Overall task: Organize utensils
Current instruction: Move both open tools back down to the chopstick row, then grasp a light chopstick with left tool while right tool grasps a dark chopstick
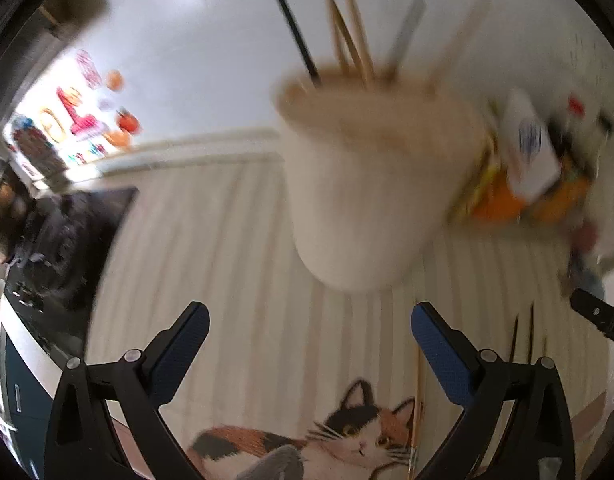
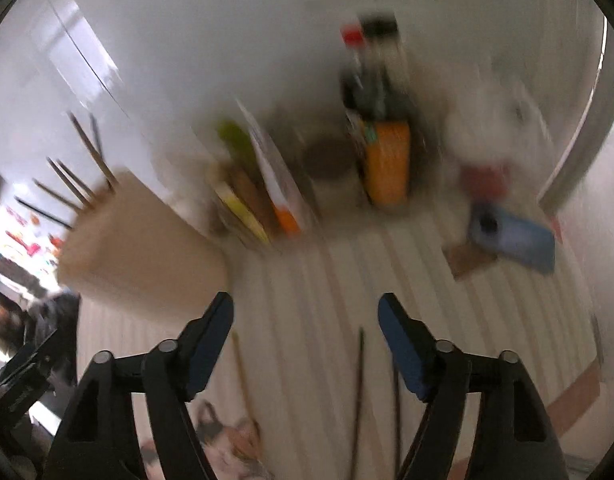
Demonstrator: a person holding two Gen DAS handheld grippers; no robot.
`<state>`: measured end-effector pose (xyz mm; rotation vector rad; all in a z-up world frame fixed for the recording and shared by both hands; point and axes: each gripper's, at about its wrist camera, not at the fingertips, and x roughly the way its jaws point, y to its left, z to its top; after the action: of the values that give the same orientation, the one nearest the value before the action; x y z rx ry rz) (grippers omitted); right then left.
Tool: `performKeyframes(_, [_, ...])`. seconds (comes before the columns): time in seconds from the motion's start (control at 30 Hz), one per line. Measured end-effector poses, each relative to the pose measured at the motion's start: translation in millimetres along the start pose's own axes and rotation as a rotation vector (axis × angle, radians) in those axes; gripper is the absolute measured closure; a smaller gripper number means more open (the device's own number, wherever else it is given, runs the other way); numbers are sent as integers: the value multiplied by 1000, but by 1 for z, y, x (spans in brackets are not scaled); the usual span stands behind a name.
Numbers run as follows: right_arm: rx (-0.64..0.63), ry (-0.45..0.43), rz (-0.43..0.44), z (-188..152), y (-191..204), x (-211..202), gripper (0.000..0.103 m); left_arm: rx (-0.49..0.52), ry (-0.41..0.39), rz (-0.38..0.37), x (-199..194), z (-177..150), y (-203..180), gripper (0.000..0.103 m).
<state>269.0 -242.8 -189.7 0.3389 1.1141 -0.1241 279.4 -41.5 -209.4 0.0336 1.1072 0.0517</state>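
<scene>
A beige utensil cup (image 1: 363, 192) stands on the striped mat, holding several chopsticks (image 1: 347, 40) upright; it also shows at the left of the right wrist view (image 2: 143, 240). My left gripper (image 1: 309, 332) is open and empty, just in front of the cup. My right gripper (image 2: 305, 320) is open and empty above loose chopsticks (image 2: 360, 392) lying on the mat; these also show in the left wrist view (image 1: 523, 336). One light chopstick (image 1: 419, 400) lies across the cat picture. Both views are motion-blurred.
A cat-print striped mat (image 1: 235, 264) covers the table. Behind stand sauce bottles (image 2: 371, 72), an orange package (image 2: 387, 164), boxes (image 2: 267, 184), a blue object (image 2: 515, 236) and a white wall. A black stove area (image 1: 67, 240) lies left.
</scene>
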Motion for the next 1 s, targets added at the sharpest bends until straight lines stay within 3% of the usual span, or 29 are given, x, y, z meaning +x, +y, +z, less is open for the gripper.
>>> performKeyframes(0.1, [-9, 112, -31, -14, -8, 29, 56, 32, 102, -38, 31, -14, -26, 3])
performKeyframes(0.17, [-26, 179, -59, -28, -14, 52, 59, 55, 167, -65, 51, -24, -45, 5])
performKeyframes(0.2, [-24, 205, -75, -34, -18, 61, 62, 65, 191, -79, 57, -27, -53, 11])
performKeyframes(0.23, [-23, 231, -81, -40, -22, 68, 62, 79, 221, -84, 67, -31, -62, 20])
performKeyframes(0.4, [-17, 311, -116, -61, -35, 96, 62, 139, 281, -75, 97, -43, -90, 36])
performKeyframes(0.5, [-20, 337, -121, -70, -37, 103, 62, 175, 300, -45, 108, -50, -101, 59])
performKeyframes(0.57, [-27, 348, -132, -75, -38, 107, 62, 175, 273, -45, 109, -53, -102, 68])
performKeyframes(0.6, [-32, 342, -137, -79, -38, 107, 62, 176, 271, -53, 109, -54, -102, 77])
performKeyframes(0.63, [-39, 337, -144, -81, -38, 108, 63, 182, 268, -54, 109, -55, -103, 94])
performKeyframes(0.83, [-79, 316, -214, -91, -33, 107, 88, 209, 277, -2, 108, -64, -78, 98])
performKeyframes(1.0, [-130, 313, -186, -103, -13, 106, 95, 182, 302, 40, 105, -81, -39, 98])
